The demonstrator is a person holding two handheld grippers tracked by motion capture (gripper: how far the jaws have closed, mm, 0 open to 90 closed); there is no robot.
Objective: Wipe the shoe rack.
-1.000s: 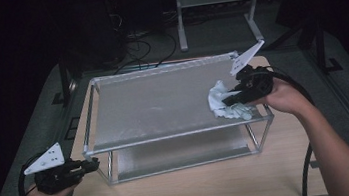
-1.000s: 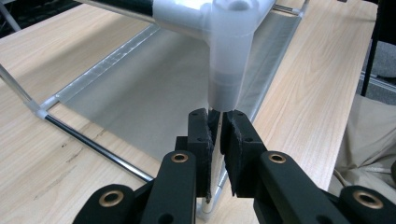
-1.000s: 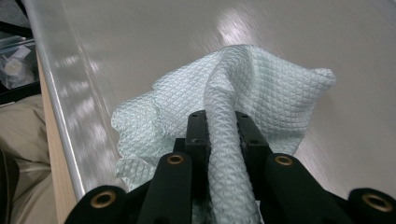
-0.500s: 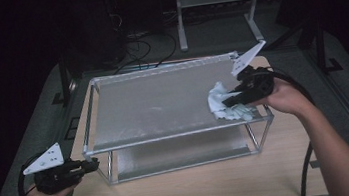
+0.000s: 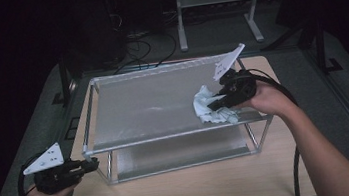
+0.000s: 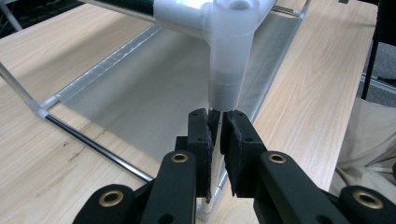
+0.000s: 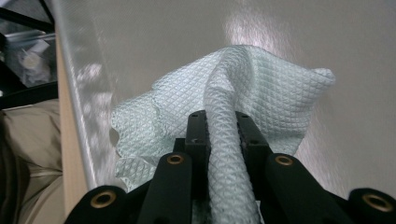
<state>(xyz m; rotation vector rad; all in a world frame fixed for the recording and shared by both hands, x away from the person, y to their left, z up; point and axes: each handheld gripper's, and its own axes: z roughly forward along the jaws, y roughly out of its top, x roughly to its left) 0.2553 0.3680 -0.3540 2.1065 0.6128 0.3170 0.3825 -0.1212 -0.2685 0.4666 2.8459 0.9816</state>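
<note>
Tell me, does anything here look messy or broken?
Nothing looks broken or spilled. The cloth is bunched up, but only because the right hand-held gripper pinches it on the rack's top shelf.

The left gripper (image 6: 215, 126) clamps the rack's thin metal leg (image 6: 214, 154) just below the white corner joint (image 6: 231, 51).

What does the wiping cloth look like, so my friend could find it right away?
Look at the wooden table, then the metal shelf rack on it. On the top shelf's right end lies the cloth, pinched by the right gripper. It's pale, crumpled and quilted with tiny diamonds, the only soft thing there.
</note>
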